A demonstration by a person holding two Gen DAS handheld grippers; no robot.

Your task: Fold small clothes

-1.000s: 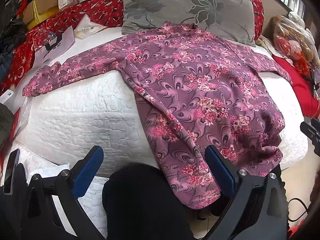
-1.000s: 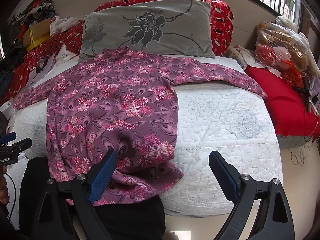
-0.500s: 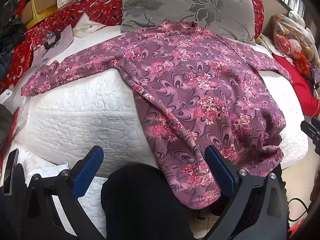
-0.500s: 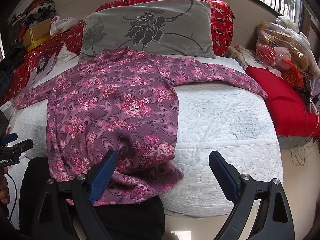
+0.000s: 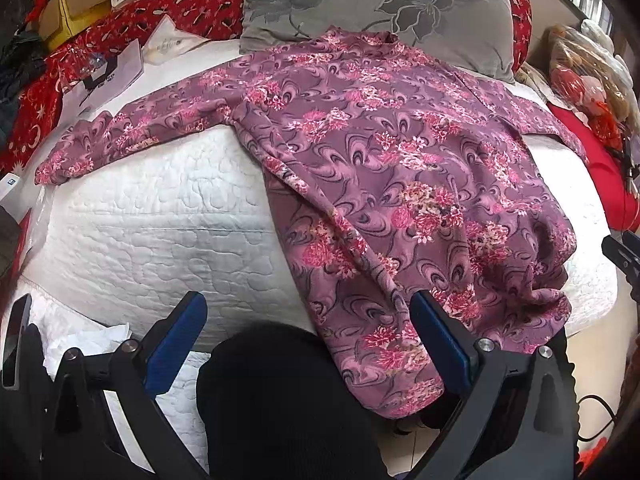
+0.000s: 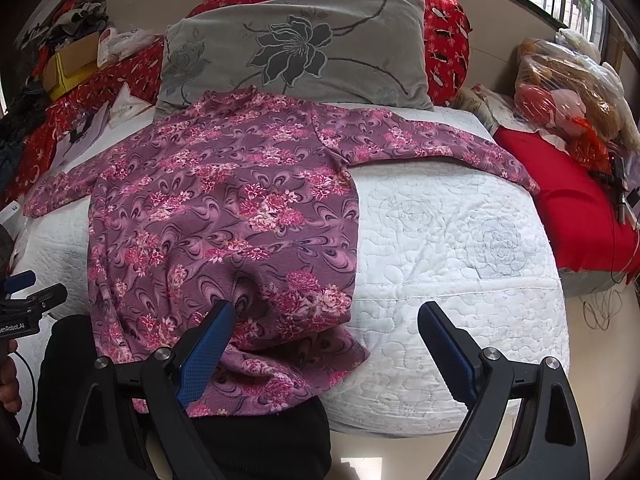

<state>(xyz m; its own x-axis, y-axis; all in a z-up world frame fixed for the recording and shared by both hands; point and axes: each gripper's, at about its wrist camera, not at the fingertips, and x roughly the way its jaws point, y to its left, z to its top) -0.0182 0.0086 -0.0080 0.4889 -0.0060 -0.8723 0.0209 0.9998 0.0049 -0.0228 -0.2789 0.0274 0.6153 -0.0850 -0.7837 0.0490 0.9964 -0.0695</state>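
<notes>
A purple long-sleeved top with pink flowers (image 5: 392, 168) (image 6: 224, 208) lies spread on the white quilted bed (image 5: 160, 232) (image 6: 460, 248), collar toward the grey pillow. Both sleeves are stretched out sideways. Its hem is rumpled and hangs over the bed's near edge onto a person's black-clad knee (image 5: 280, 400). My left gripper (image 5: 308, 316) hovers open in front of the near edge, its right finger over the hem. My right gripper (image 6: 324, 328) is open too, its left finger over the bunched hem. Neither holds any cloth.
A grey flowered pillow (image 6: 296, 60) and red cushions (image 6: 444, 36) line the bed's head. Papers and boxes (image 5: 112, 72) clutter the left side. A red cushion (image 6: 568, 208) with bagged toys (image 6: 568, 88) sits at the right. Cables (image 6: 600, 304) hang by the bed's right corner.
Almost nothing differs; the left wrist view has crept slightly closer to the bed. The top lies as before and both grippers stay open.
</notes>
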